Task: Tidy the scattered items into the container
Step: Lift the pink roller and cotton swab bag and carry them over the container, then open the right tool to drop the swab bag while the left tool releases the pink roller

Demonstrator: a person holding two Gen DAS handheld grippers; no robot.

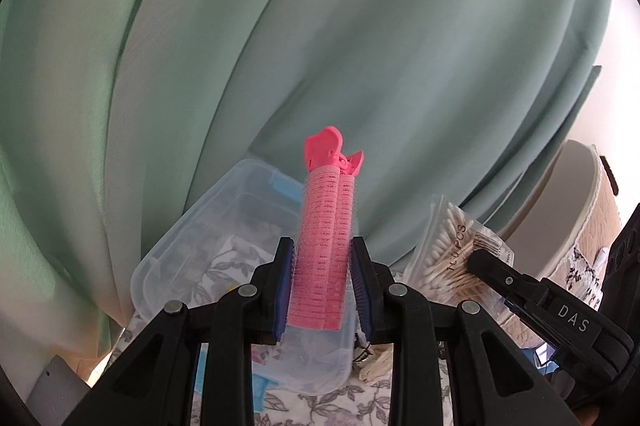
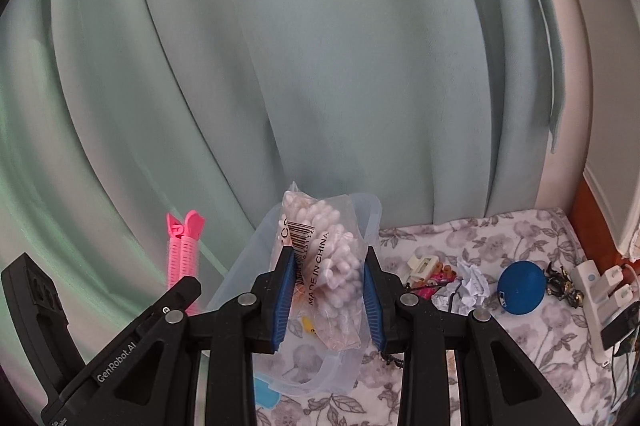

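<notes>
My left gripper (image 1: 323,246) is shut on a pink hair roller clip (image 1: 325,242), which stands upright between the blue pads, above the clear plastic container (image 1: 180,250). My right gripper (image 2: 329,254) is shut on a clear bag of cotton swabs (image 2: 332,262), held over the same container (image 2: 370,214). From the left wrist the bag of swabs (image 1: 448,250) shows at the right, in the other gripper's fingers (image 1: 492,270). In the right wrist view the pink clip (image 2: 182,254) shows at the left, above the left gripper's finger (image 2: 176,294).
A floral cloth (image 2: 500,346) covers the surface. On it lie a blue ball (image 2: 522,288), crumpled paper (image 2: 472,286), a small white clip (image 2: 422,264), small pink bits (image 2: 430,290) and a dark trinket (image 2: 560,284). A white power strip (image 2: 596,290) lies at the right edge. A green curtain (image 2: 320,66) hangs behind.
</notes>
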